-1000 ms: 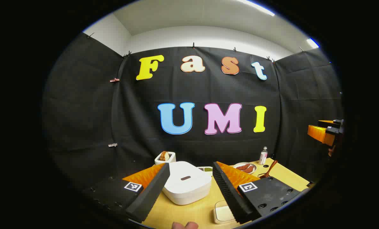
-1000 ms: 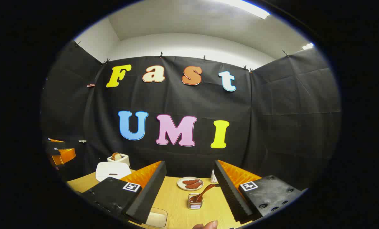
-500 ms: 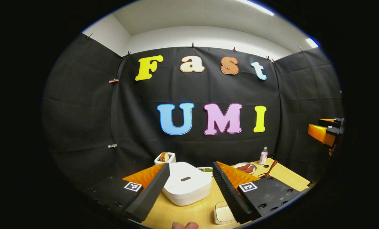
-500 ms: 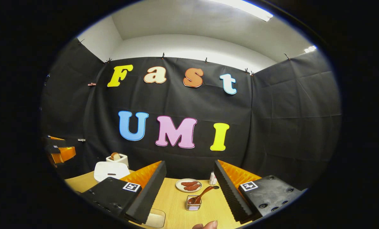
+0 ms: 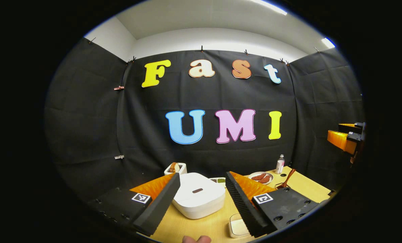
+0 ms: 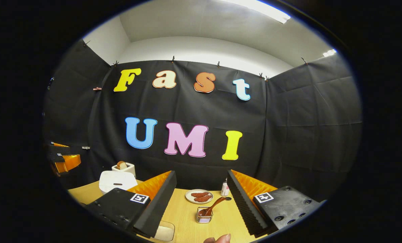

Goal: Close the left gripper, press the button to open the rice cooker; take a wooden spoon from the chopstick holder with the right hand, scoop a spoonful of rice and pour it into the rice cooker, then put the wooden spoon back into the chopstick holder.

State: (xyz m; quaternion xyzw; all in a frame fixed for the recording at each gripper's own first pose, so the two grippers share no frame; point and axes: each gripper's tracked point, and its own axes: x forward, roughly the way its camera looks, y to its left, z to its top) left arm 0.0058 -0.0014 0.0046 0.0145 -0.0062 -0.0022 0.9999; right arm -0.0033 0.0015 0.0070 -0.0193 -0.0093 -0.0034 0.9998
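Observation:
The white rice cooker [image 5: 198, 199] sits with its lid down on the yellow table, just beyond my left gripper [image 5: 202, 177], which is open and holds nothing. A dark slot-shaped button [image 5: 197, 190] shows on the lid. The wooden spoon [image 5: 286, 180] leans in its holder at the right. In the right gripper view my right gripper [image 6: 201, 173] is open above the table, with the wooden spoon [image 6: 214, 206] standing in the wire chopstick holder [image 6: 204, 216] straight ahead between its fingers. The rice cooker [image 6: 116, 180] lies far left. A clear box of rice [image 6: 164, 232] sits by the left finger.
A plate of sausages [image 6: 199, 196], a small bottle [image 6: 225, 189] and a toaster with bread [image 6: 123, 167] stand along the back of the table [image 6: 184, 209]. The rice box [image 5: 238, 226] is near the front edge. The other gripper [image 5: 346, 140] hangs at the far right.
Almost nothing has changed: both grippers stay open and empty, and both views have drifted only slightly. The cooker lid has stayed down and the spoon has stayed in its holder.

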